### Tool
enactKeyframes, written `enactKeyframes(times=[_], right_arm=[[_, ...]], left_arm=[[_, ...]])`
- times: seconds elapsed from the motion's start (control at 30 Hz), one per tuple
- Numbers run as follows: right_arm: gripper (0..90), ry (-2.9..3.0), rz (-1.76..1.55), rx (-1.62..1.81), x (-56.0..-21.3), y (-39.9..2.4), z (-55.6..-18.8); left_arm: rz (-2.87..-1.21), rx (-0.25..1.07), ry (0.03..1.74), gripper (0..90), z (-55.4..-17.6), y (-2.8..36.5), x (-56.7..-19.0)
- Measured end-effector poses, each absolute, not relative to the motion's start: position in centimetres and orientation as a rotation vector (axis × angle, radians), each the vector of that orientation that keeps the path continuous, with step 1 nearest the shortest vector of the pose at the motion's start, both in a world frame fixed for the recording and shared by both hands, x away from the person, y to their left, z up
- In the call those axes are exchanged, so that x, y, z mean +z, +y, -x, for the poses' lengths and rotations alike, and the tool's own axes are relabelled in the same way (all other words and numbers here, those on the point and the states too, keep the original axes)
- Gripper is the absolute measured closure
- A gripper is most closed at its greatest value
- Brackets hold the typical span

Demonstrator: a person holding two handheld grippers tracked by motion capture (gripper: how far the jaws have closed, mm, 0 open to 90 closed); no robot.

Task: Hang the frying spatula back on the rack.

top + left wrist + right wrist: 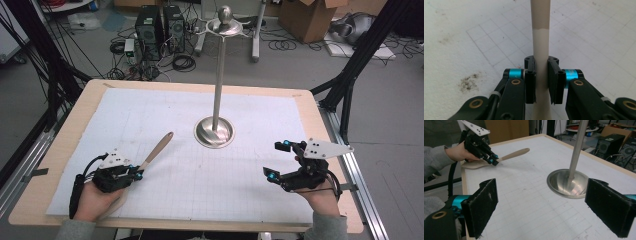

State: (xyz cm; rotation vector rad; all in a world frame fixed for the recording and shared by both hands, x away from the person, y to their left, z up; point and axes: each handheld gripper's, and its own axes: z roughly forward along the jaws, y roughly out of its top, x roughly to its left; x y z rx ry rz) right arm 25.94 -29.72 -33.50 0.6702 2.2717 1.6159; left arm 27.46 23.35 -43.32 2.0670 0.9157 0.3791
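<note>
A beige spatula (159, 149) lies on the white grid mat, its tan handle pointing toward the far middle of the table. My left gripper (137, 173) is shut on its pale shaft (540, 37), with both pads pressed against the sides. The right gripper view shows that left gripper (494, 161) low over the mat and the spatula (514, 154) running out beyond it, its broad end under the hand. My right gripper (276, 160) hovers at the near right, open wide with nothing between its pads (482, 205).
A tall metal stand (214, 132) with a round base rises from the middle of the mat, topped by a dish and ball (225, 20). Its base (567, 182) sits just ahead of my right gripper. The wooden table edge (330, 150) runs along the right.
</note>
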Motion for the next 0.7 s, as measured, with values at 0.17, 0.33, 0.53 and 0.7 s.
enactKeyframes(times=[0.17,0.33,0.53,0.7], right_arm=[[10.2,2.258,-0.678,1.609,-33.5,-29.9,-25.8],[10.2,2.208,-0.696,1.602,-33.4,-30.2,-25.5],[10.2,2.149,-0.717,1.623,-33.1,-31.1,-24.9],[10.2,2.146,-0.725,1.625,-33.1,-31.3,-24.7]], left_arm=[[-2.033,0.387,0.902,77.9,-27.5,23.5,-42.3],[-2.017,0.391,0.896,77.9,-27.7,23.3,-41.7],[-1.972,0.387,0.891,77.8,-28.1,23.3,-40.9],[-1.949,0.416,0.883,77.8,-28.1,23.1,-40.4]])
